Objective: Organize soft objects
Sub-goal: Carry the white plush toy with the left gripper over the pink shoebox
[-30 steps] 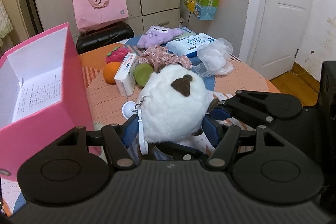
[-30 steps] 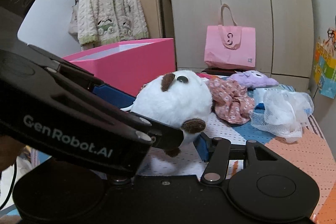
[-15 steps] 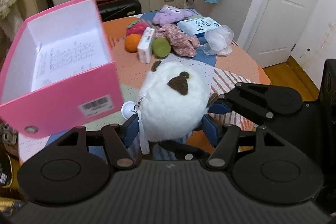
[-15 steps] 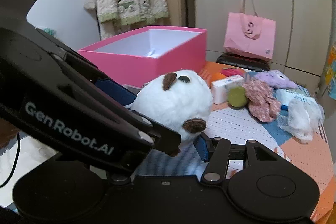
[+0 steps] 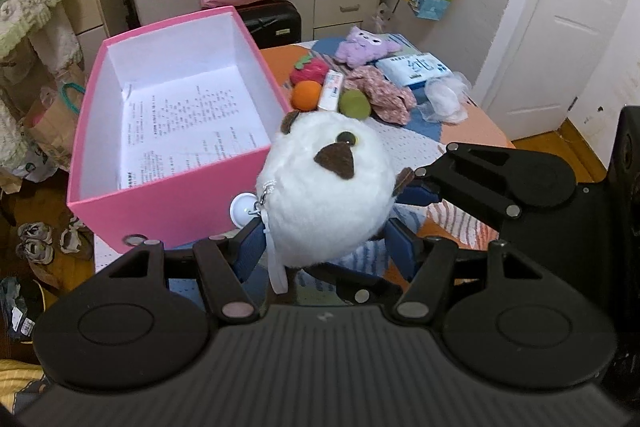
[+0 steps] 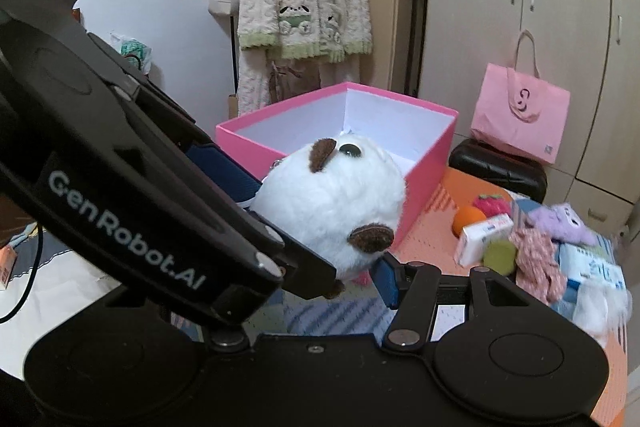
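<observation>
A round white plush [image 5: 324, 187] with brown ears and a white clip strap hangs above the table, beside the near corner of the open pink box [image 5: 168, 195]. My left gripper [image 5: 326, 251] is shut on its lower sides with the blue pads. My right gripper [image 6: 320, 275] grips the same white plush [image 6: 332, 211] from the right; one of its blue pads [image 6: 386, 279] shows, the other is hidden behind the left gripper's body. The pink box [image 6: 424, 179] has white walls and a printed sheet on its floor.
On the patterned tablecloth behind lie a purple plush [image 5: 366, 47], a floral scrunchie [image 5: 380, 93], a red strawberry plush [image 5: 310, 71], white mesh [image 5: 444, 99], an orange [image 5: 306, 95], a green ball [image 5: 354, 103], a small carton [image 5: 332, 91] and a tissue pack [image 5: 416, 67]. Shoes and bags sit on the floor at left.
Both grippers have risen together with the white plush and tilted downward. The pink box, seen side-on before, now shows its whole inside from above.
</observation>
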`<move>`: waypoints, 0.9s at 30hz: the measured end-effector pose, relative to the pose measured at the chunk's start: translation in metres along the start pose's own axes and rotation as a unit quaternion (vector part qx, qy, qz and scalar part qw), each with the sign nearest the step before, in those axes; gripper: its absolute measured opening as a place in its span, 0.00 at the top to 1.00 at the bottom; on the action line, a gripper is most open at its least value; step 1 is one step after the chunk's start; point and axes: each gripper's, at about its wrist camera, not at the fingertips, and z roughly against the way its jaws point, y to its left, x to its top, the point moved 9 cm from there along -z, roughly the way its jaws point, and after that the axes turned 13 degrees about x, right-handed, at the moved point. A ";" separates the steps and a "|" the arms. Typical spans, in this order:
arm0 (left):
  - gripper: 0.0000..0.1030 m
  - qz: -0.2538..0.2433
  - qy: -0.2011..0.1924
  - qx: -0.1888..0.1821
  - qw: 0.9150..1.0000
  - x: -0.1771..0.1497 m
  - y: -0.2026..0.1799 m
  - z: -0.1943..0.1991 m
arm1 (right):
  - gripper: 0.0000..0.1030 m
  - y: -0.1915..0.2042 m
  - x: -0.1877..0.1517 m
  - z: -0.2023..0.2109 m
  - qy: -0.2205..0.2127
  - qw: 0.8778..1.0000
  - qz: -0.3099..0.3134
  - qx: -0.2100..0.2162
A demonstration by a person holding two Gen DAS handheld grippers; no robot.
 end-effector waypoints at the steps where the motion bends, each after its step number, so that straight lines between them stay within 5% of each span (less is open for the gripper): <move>1: 0.38 0.000 -0.001 -0.001 1.000 0.002 0.003 0.000 | 0.39 0.000 0.004 -0.002 0.000 1.000 0.001 0.001; 17: 0.38 0.013 -0.055 -0.006 0.998 0.083 0.063 -0.016 | 0.39 -0.044 0.090 -0.042 -0.023 0.999 0.022 0.016; 27: 0.38 0.063 -0.023 -0.010 0.998 0.127 0.101 -0.085 | 0.40 -0.095 0.123 -0.103 -0.008 0.999 -0.002 0.046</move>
